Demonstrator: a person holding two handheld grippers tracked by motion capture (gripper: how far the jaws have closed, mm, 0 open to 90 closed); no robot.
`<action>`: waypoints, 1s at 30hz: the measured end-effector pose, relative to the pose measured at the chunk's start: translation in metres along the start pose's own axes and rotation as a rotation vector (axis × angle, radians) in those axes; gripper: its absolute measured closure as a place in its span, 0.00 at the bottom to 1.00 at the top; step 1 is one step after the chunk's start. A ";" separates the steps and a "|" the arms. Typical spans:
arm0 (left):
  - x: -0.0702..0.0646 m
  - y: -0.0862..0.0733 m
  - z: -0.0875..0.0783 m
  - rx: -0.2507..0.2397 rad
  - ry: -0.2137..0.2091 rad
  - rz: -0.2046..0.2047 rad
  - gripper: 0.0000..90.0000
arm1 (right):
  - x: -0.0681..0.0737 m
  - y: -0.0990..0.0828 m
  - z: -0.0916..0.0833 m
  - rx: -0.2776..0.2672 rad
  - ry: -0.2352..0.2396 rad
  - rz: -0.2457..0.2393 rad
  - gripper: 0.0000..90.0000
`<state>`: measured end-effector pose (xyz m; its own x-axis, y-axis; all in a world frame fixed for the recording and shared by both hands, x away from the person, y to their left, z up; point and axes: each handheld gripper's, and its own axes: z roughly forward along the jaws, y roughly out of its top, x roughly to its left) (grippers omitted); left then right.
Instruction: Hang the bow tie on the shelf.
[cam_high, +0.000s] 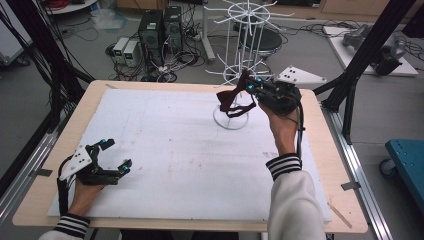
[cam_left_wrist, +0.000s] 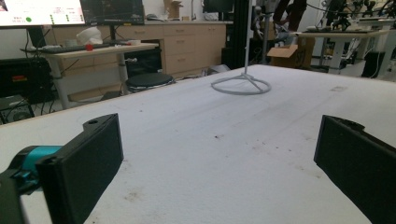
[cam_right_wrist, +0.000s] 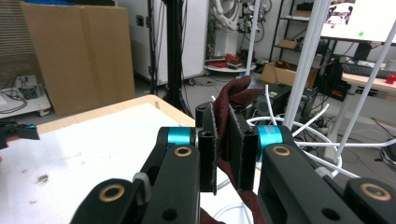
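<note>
With the right claw clamped on the dark-red cloth loop, lift its opening squarely over a prong of the white wire rack, while the left claw rests wide open and empty on the counter.

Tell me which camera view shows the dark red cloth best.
The high view: the dark red cloth hangs whole from the right gripper, beside the white wire rack. The right gripper view is closer but cropped: a fold of cloth is pinched between the shut jaws. The left gripper view looks across the table to the rack's base ring.

rack on table, far right
</note>
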<state>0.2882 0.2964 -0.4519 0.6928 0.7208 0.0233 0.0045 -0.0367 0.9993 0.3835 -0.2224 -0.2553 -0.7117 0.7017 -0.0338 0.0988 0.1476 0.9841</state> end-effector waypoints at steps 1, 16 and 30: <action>0.000 0.000 0.000 -0.001 0.002 -0.001 0.02 | 0.000 0.000 0.002 -0.001 -0.002 -0.004 0.93; 0.000 0.000 -0.001 -0.003 -0.001 0.010 0.02 | -0.005 -0.007 0.019 0.052 -0.061 0.001 0.93; -0.001 0.000 -0.001 -0.004 -0.003 0.012 0.02 | -0.007 -0.013 0.032 0.085 -0.094 0.006 0.89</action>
<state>0.2870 0.2962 -0.4523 0.6947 0.7185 0.0350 -0.0068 -0.0420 0.9991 0.4094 -0.2067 -0.2737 -0.6426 0.7647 -0.0480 0.1647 0.1991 0.9660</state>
